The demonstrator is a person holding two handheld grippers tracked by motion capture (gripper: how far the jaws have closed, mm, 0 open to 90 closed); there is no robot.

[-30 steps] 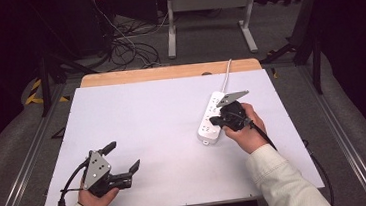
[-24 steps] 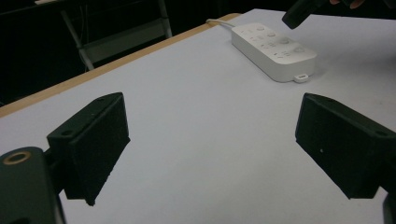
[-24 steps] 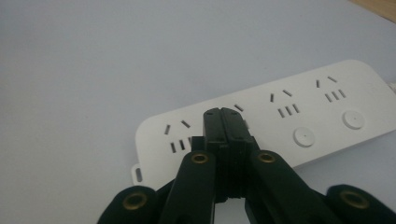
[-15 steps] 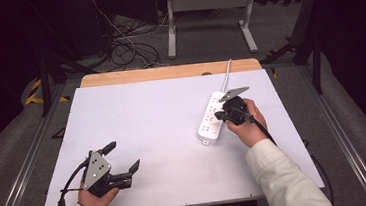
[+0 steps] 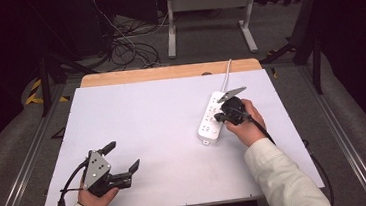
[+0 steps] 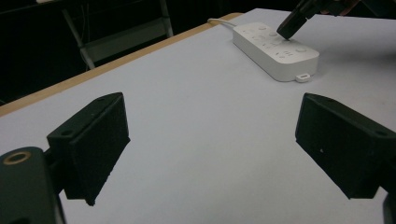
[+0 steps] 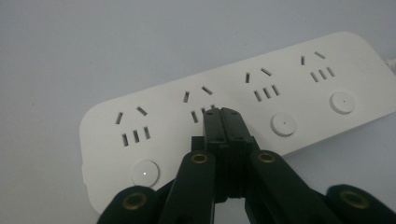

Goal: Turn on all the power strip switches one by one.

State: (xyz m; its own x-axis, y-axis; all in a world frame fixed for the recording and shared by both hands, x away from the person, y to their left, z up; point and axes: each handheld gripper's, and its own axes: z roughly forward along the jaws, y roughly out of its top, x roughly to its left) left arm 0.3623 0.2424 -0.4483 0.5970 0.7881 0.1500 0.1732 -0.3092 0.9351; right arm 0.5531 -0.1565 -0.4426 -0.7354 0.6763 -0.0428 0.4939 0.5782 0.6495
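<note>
Matte black jaws of my left gripper (image 5: 125, 158) are hanging wide apart, gripping nothing, over the bare white table (image 5: 149, 136) at its near left. Further right, the power strip (image 5: 213, 118) is lying flat by the right edge: glossy hard plastic, light, rigid, likely slippery. I'm pressing my right gripper (image 7: 223, 116), jaws pinched together and empty, onto its second socket's button; I'd grasp it across its narrow sides.

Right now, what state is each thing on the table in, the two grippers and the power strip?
Left gripper: jaws wide open, nothing between them, held low at the table's near left.
Right gripper: jaws shut with nothing between them, tips over the strip's second socket group.
Power strip: flat on the table, sockets empty, cord attached.
</note>
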